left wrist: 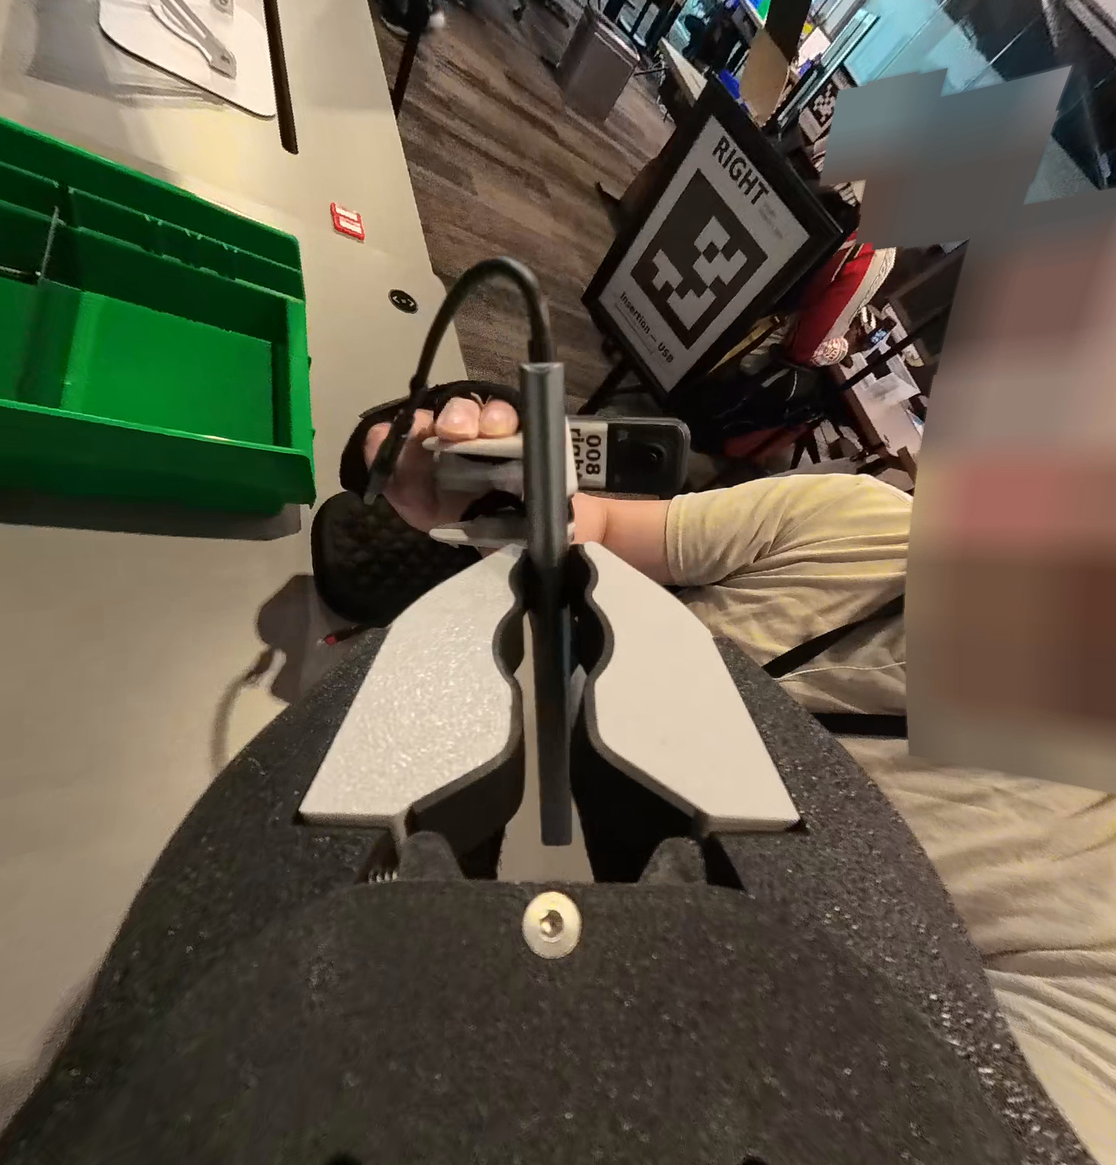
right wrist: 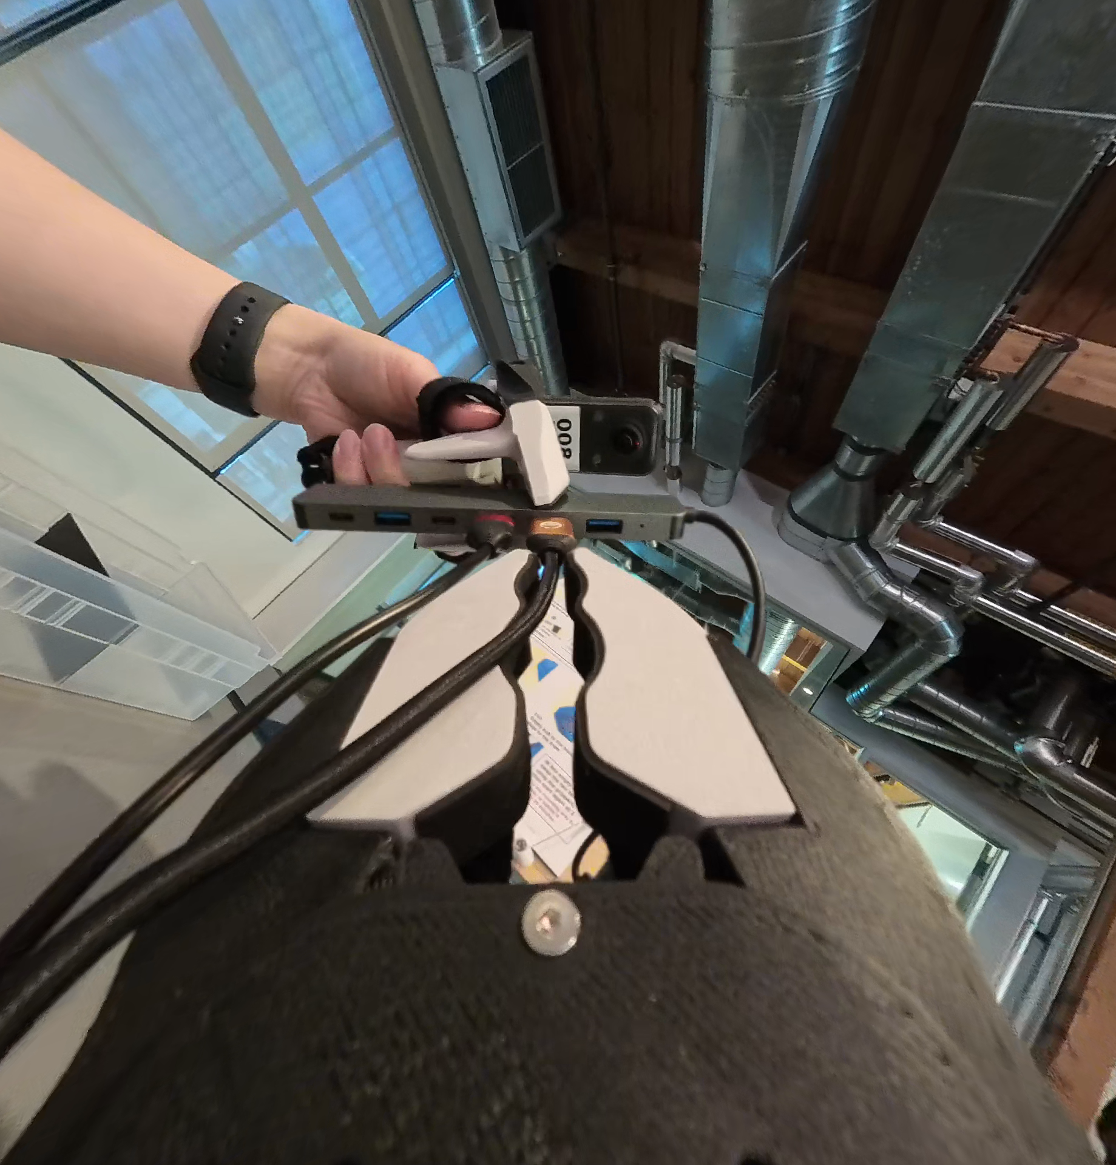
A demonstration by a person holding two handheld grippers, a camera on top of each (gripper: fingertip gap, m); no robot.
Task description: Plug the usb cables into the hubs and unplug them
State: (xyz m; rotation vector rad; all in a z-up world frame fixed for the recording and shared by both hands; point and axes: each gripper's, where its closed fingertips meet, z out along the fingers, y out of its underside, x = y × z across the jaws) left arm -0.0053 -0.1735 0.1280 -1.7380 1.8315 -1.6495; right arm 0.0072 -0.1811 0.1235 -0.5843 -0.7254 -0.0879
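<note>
My left gripper (left wrist: 549, 561) is shut on a slim grey USB hub (left wrist: 546, 630), seen edge-on and standing up between the jaws. The hub's own black lead (left wrist: 498, 277) loops above it. In the right wrist view the hub (right wrist: 631, 504) lies crosswise with its ports facing me, and the left gripper (right wrist: 536, 479) clamps its middle. A red-ended cable (right wrist: 495, 526) and an orange-ended cable (right wrist: 547, 528) are plugged in side by side. My right gripper (right wrist: 550, 564) is shut on the orange-ended cable just behind its plug. The right gripper (left wrist: 498, 485) also shows beyond the hub in the left wrist view.
A green bin (left wrist: 133, 353) sits on the beige table (left wrist: 133, 725) to the left. A framed marker sign (left wrist: 713, 265) stands past the table edge. A person's beige-sleeved arm (left wrist: 782, 555) reaches in from the right. Both black cables (right wrist: 259, 744) trail down left. My left and right fingertips are right by each other.
</note>
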